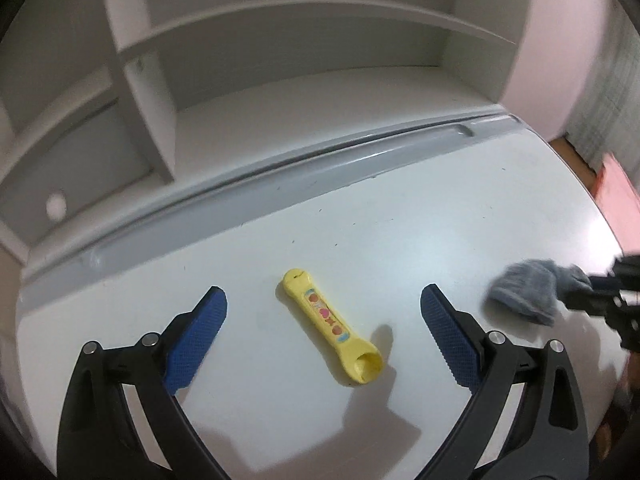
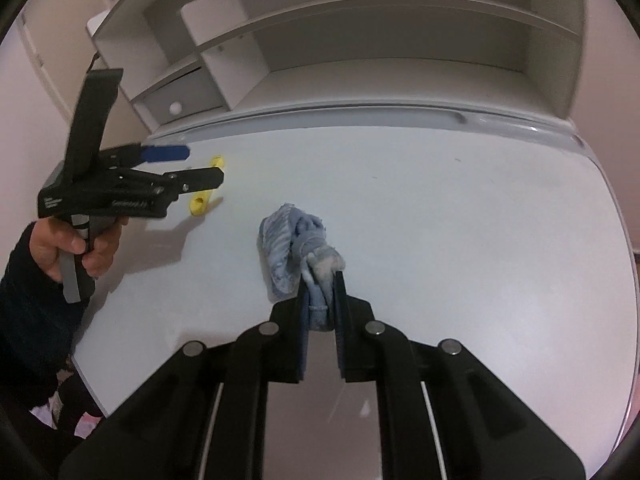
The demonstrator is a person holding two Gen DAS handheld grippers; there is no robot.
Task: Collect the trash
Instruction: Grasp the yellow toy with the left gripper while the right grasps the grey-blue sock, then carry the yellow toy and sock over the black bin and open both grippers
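A yellow plastic tube (image 1: 331, 330) with red shapes on its label lies on the white table (image 1: 440, 208), between the fingers of my left gripper (image 1: 323, 300). The left gripper is open and empty, just above the table. In the right wrist view the left gripper (image 2: 202, 164) hovers over the tube (image 2: 200, 203), which it partly hides. My right gripper (image 2: 320, 280) is shut on a crumpled blue cloth (image 2: 290, 246) that rests on the table. The cloth (image 1: 528, 288) shows blurred at the right in the left wrist view.
A white shelf unit (image 1: 280, 40) with open compartments stands at the back of the table behind a grey ridge (image 1: 320, 168). The table's rounded edge (image 2: 624, 240) runs along the right. A pink object (image 1: 618, 184) lies off the table at far right.
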